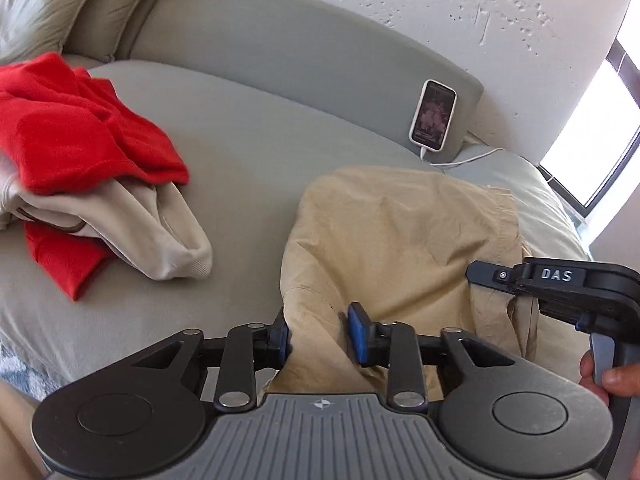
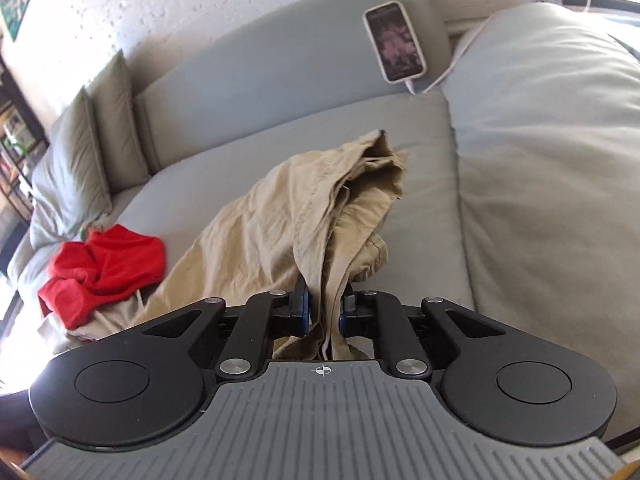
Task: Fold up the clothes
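Observation:
A tan garment [image 1: 400, 240] lies on the grey sofa seat [image 1: 248, 152], lifted at its near edge. My left gripper [image 1: 320, 338] has a fold of this tan cloth between its blue pads, with a small gap still showing. My right gripper [image 2: 324, 314] is shut on a bunched edge of the same tan garment [image 2: 304, 208]. The right gripper also shows in the left wrist view [image 1: 492, 276] at the garment's right side. A red garment [image 1: 68, 128] lies over a cream one [image 1: 160, 232] at the left.
A phone [image 1: 432, 116] with a white cable leans on the sofa backrest. Olive cushions [image 1: 80, 4] sit at the far left. A large grey cushion [image 2: 552, 160] lies to the right of the garment. A window [image 1: 600, 120] is at the right.

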`<act>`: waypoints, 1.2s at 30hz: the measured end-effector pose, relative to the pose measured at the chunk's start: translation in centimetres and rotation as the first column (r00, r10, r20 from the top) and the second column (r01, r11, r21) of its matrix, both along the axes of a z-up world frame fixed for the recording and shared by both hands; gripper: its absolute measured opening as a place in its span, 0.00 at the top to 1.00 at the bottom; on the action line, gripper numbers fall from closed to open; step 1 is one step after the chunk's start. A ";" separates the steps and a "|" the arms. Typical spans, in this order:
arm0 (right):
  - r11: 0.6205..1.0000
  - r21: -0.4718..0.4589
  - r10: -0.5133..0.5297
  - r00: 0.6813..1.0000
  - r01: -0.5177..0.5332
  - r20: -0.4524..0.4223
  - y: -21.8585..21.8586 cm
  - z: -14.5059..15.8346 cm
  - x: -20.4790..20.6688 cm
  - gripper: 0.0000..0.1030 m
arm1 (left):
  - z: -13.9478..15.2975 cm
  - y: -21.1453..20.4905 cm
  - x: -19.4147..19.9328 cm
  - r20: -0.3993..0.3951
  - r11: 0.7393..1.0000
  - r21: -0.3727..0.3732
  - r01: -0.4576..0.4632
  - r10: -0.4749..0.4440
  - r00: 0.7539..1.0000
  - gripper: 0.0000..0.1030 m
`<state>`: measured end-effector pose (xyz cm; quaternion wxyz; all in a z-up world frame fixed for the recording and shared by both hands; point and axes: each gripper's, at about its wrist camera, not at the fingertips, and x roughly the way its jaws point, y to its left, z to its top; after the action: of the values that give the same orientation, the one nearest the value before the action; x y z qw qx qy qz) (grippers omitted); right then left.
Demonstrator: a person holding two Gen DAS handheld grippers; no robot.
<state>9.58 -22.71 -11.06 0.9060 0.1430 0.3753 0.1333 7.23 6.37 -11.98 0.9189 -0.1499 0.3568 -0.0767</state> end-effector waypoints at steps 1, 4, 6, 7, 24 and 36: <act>0.999 -0.038 -0.002 1.000 0.002 -0.010 0.9 -0.5 0.9 0.87 | 0.2 0.2 0.1 -0.004 1.000 0.005 0.005 -0.005 1.000 0.60; 0.991 -0.131 -0.014 0.997 0.003 -0.079 2.3 -2.7 3.1 0.76 | 1.3 1.0 0.0 -0.027 1.000 0.029 -0.006 0.007 1.000 0.52; 0.995 -0.096 -0.027 0.994 0.017 -0.102 1.6 -3.4 3.4 0.72 | 3.3 1.3 -0.8 0.022 0.995 0.086 -0.059 0.057 0.998 0.54; 0.997 -0.069 -0.027 0.994 0.019 -0.108 1.1 -3.4 3.4 0.72 | 4.4 1.3 -1.6 0.092 0.990 0.113 -0.085 0.075 0.993 0.59; 0.987 -0.087 -0.134 0.991 0.132 -0.014 -2.9 1.8 -2.5 0.36 | 0.4 -3.9 -1.5 -0.082 0.811 0.354 0.466 -0.469 0.879 0.92; 0.966 -0.050 0.254 0.967 -0.253 0.016 4.6 -1.2 3.5 0.72 | 1.0 -4.1 -1.3 -0.079 0.839 0.319 0.440 -0.440 0.895 0.92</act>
<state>13.06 -18.09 -12.30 0.8888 0.0705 0.3836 0.2406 5.91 2.27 -11.02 0.8880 0.0911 0.3907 -0.2247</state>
